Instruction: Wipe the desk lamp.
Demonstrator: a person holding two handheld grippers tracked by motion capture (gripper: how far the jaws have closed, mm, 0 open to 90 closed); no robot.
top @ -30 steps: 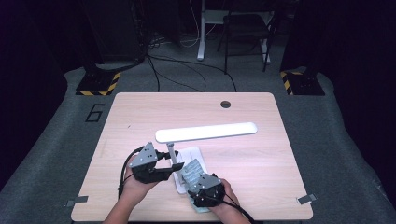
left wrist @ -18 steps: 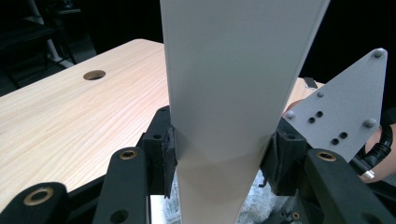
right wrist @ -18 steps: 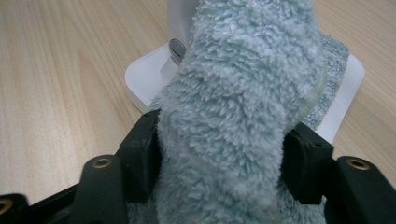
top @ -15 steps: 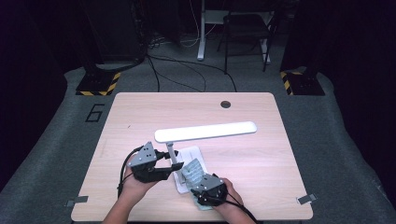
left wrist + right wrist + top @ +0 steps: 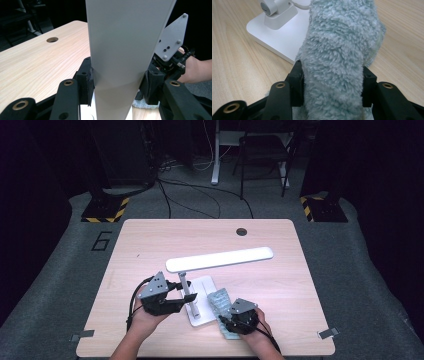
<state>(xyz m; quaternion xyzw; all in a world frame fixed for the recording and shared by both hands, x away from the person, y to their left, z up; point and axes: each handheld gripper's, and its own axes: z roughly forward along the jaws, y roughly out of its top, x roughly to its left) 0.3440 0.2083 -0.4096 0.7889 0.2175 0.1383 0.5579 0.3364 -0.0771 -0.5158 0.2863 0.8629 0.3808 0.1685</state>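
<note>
The left tongs are closed on the upright post of the white desk lamp, with both pads pressed against the flat post. The lamp stands on its white base near the front edge of the counter, and its long head reaches out level toward the right.

The right tongs grip a bunched, pale blue-green fleece cloth. Their jaws have just been closing, and in the right gripper view the pile fills the gap, with both pads bearing on it. The cloth hangs past the jaw tips and lies against the right-hand edge of the base, partly on the counter.

The work in hand appears to be wiping the lamp while the other hand steadies it.

Risks from this position:
- Loss of cloth. The grip is on loose pile rather than a firm fold. Drag across the base can pull the cloth out of the jaws.
- Tipping. The head overhangs well to one side. Sideways force from a wiping stroke, or a slackened hold on the post, can rock the base.
- Collision. The two tongs work close together beside the post. A wide stroke can bring the right tongs against the left.
- Snagging. The cloth can catch on the hinge at the foot of the post.
</note>
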